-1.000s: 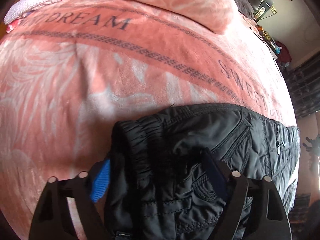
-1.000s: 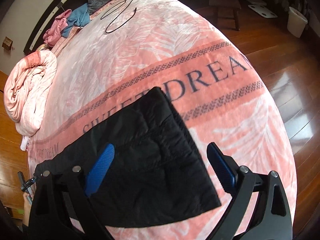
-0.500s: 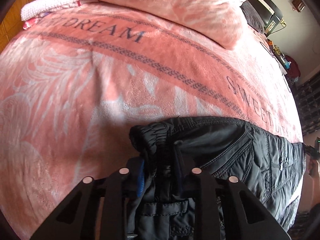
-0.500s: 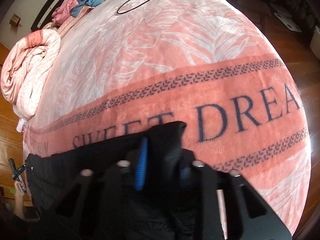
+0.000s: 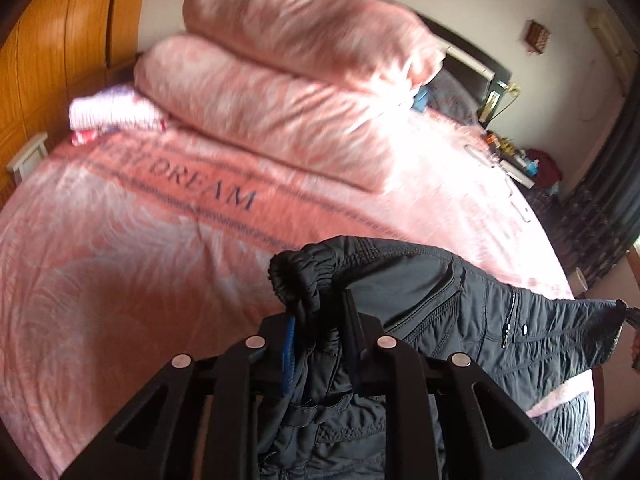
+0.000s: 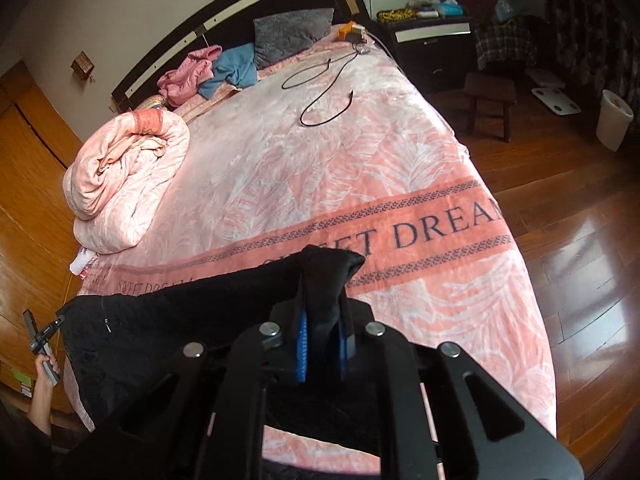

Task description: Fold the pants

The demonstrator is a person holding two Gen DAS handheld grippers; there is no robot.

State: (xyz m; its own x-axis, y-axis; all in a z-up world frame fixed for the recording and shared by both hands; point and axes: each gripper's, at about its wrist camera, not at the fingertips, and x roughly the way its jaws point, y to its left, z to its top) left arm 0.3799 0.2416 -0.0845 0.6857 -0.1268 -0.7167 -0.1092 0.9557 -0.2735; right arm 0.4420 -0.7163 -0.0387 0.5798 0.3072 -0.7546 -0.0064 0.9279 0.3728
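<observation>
Pink blanket [image 6: 360, 168] (wooden floor [image 6: 580, 240] beside).

black quilted pants [image 5: 460, 312], bunched elastic waistband, lifted stretched above pink bed

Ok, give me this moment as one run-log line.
stage: lifting | left gripper: shut on pants waistband | right gripper: shut on pants leg end | pants partly raised off blanket
</observation>
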